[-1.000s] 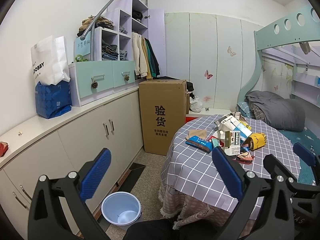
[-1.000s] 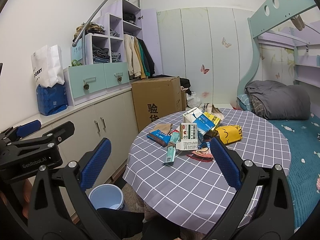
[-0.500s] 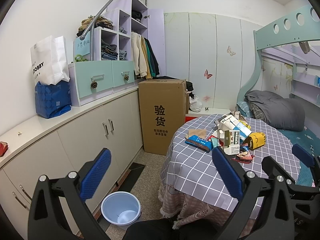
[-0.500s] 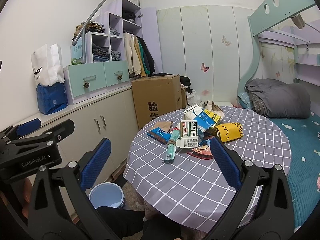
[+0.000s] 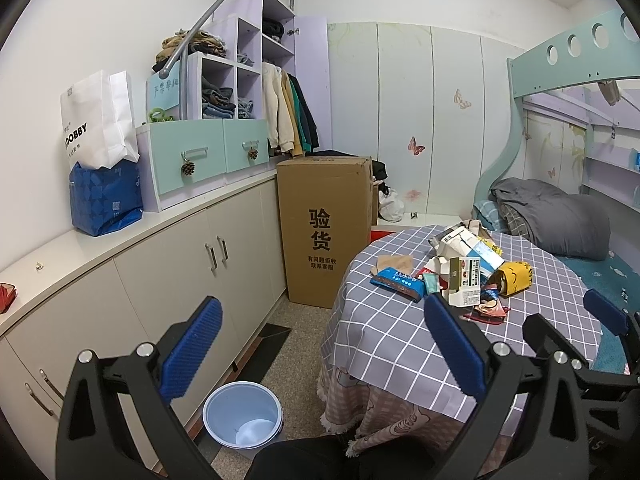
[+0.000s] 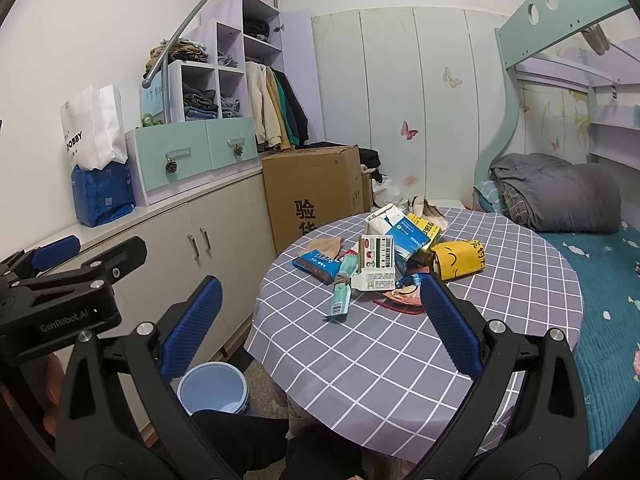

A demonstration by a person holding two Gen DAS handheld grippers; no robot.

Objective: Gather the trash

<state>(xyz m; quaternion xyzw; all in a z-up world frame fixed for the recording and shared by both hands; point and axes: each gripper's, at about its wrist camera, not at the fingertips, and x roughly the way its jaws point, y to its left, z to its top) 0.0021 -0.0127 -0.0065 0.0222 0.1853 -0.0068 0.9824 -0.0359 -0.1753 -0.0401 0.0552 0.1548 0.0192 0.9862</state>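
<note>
A pile of trash lies on the round table with the grey checked cloth: a blue snack wrapper, a teal tube box, white and blue cartons, a yellow bag. The pile also shows in the left wrist view. A light blue bin stands on the floor left of the table. My left gripper is open and empty, above the floor near the bin. My right gripper is open and empty, short of the pile.
White cabinets run along the left wall, with bags and drawers on top. A tall cardboard box stands beyond the table. A bunk bed with a grey blanket is at the right.
Both grippers have drifted slightly; the table and pile sit a little closer in the right wrist view. Both stay open and empty.
</note>
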